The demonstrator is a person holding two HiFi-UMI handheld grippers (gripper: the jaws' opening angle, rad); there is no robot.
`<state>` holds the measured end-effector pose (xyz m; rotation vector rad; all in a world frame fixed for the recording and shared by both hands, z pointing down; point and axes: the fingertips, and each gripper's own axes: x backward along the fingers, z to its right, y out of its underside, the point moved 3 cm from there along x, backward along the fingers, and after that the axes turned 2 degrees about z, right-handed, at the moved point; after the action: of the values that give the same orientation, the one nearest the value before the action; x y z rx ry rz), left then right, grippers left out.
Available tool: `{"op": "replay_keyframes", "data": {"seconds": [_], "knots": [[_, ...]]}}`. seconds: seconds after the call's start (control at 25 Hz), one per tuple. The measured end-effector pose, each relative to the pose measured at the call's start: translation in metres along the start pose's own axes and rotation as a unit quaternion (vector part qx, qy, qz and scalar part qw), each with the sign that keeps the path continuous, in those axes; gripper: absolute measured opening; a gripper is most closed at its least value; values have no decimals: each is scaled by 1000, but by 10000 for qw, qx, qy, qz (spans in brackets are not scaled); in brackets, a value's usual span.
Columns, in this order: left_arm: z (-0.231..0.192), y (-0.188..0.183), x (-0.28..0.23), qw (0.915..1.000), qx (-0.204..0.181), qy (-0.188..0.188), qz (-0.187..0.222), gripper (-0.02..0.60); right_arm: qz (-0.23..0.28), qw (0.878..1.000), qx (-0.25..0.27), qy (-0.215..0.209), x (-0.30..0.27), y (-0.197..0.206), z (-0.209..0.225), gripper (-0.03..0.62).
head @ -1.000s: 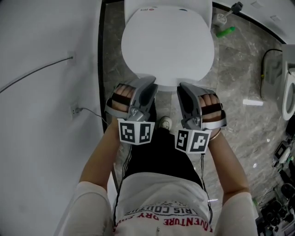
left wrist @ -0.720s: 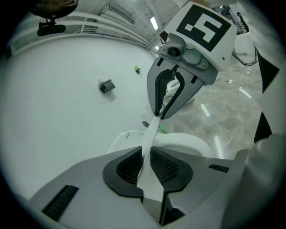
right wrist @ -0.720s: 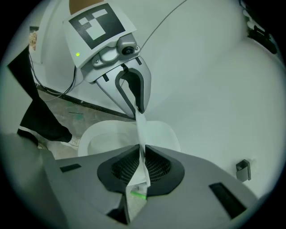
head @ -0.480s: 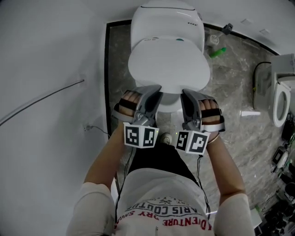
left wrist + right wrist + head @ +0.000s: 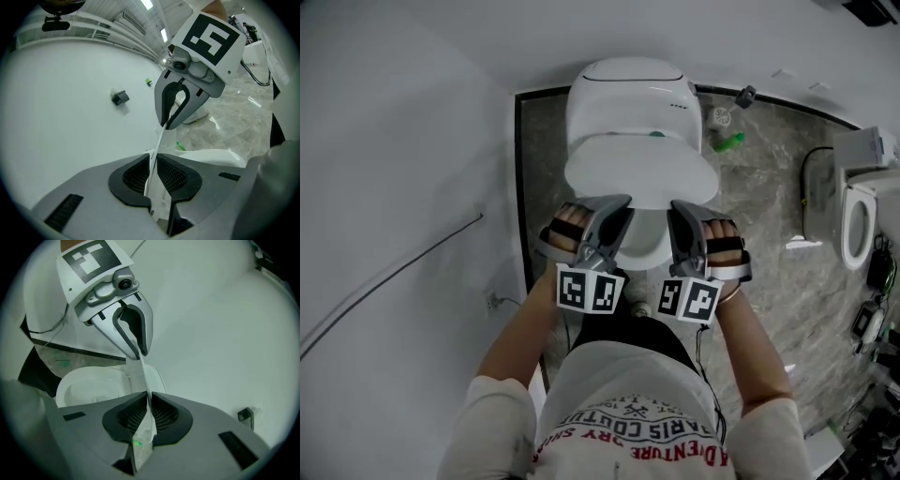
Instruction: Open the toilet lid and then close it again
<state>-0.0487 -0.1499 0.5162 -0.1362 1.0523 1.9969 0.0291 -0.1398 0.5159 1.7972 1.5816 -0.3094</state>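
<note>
Now we pinch the lid's [image 5: 640,169] front edge at centre frame: the left gripper [image 5: 617,208], jaws just closing, and right gripper [image 5: 680,214] both clamp it, lid tilted above the bowl [image 5: 89,385].

Toilet lid [image 5: 639,173] hangs over the bowl [image 5: 645,242], tank [image 5: 628,89] behind — bottle [image 5: 730,142] on the floor [image 5: 769,206] right of it.
</note>
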Motion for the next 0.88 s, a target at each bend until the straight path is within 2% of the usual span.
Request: {"op": "replay_keyframes", "data": {"seconds": [0.28,0.64,0.88], "knots": [[-54,-2,-24,9993,265,163,197,58,-152,9997,-184,45,-25,-6,53,37],[-104,6,-53,9978,376,387,389,59,-261,9979,-515,286,-60,-12,100,37],[-129,8,-76,9977,391,397,380,61,-152,9986,-471,179,-80,-8,126,37]]}}
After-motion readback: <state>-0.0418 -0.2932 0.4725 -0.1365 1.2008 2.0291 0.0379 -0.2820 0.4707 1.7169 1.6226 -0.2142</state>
